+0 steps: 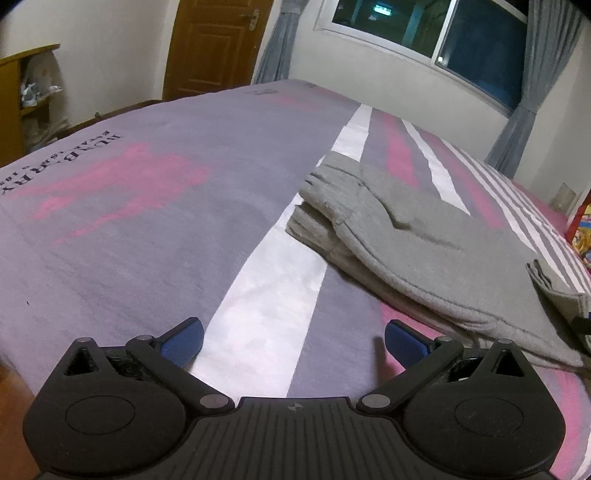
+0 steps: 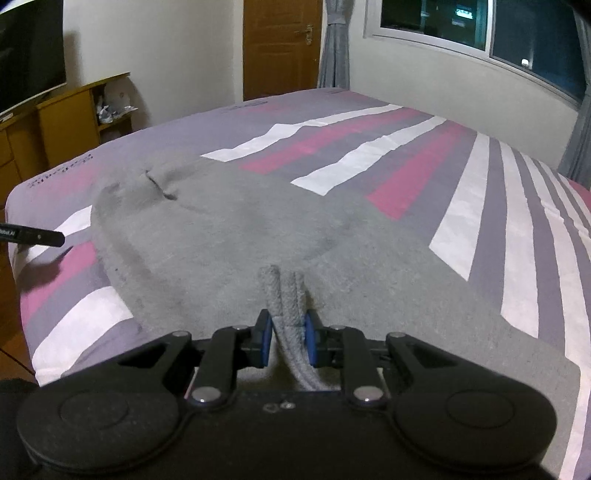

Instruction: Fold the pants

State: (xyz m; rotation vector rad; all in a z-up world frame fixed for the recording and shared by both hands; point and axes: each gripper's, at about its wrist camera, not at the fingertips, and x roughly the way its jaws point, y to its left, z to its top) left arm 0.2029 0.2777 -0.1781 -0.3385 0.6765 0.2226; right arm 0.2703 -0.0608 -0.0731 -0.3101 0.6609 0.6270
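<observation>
On the striped bedspread (image 1: 147, 221), folded grey pants (image 2: 229, 229) are pinched by the right gripper (image 2: 287, 334); the left gripper (image 1: 293, 341) is spread wide, empty.

We note a bed (image 2: 424, 155) under a purple, pink and white striped sheet (image 1: 155, 229). Beyond it: brown door (image 2: 277, 48), grey curtains (image 1: 280, 40), dark window (image 2: 480, 26). At left stands a wooden cabinet (image 2: 62, 114), cluttered shelf.
</observation>
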